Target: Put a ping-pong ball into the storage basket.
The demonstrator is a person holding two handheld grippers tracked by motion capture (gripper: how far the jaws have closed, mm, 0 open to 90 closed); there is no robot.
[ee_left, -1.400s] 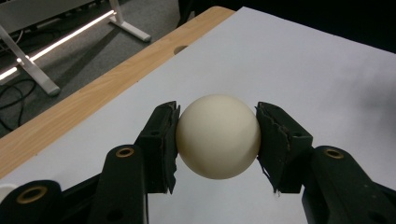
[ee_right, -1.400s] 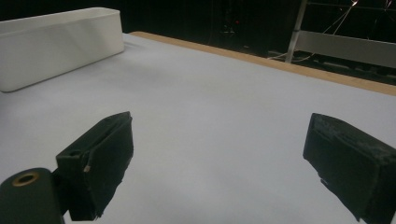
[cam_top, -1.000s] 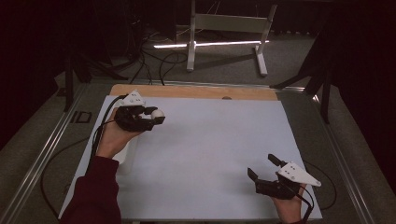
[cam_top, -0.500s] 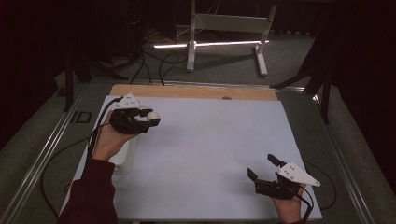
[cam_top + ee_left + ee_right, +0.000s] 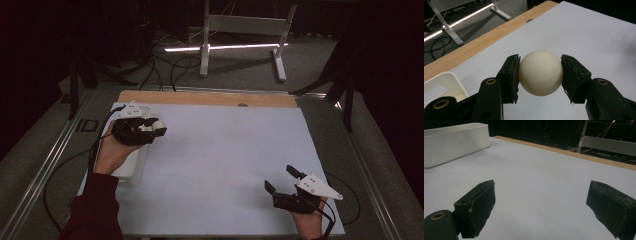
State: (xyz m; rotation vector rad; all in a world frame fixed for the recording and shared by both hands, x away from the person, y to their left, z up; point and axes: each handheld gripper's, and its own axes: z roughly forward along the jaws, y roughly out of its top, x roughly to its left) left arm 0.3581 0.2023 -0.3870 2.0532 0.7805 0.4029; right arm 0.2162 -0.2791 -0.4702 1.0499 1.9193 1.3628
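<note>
Carrying is the step in hand: the left tool [image 5: 540, 73] is clamped on a cream-white ball [image 5: 540, 72], both pads pressed against its sides, and the ball hangs clear above the pale sheet covering the worktop [image 5: 225, 165]. In the high view the left tool [image 5: 150, 130] sits at the far left of the sheet, over the far end of a white bin [image 5: 131, 170] that lies beneath the person's left hand [image 5: 111, 150]; the ball [image 5: 159, 126] shows at the tool's tip, just past the bin's inner edge. The left gripper view catches a corner of that bin [image 5: 442, 85] low at the left, with what may be another pale round thing inside, too dim to tell.

The right tool [image 5: 282, 181] rests near the front right corner of the sheet, well apart from the ball, its jaws wide apart with nothing between them; the right gripper view looks across bare sheet toward the bin [image 5: 454, 142].

Judging from this, the ball seems freshly lifted out of the bin, so the next move calls for swinging it out over open sheet, lowering it until it touches, and only then easing the grip, since a ball let go early will roll.

Compared with half a second ago, the left tool has shifted slightly toward the right of the high view; the right tool has not moved.
</note>
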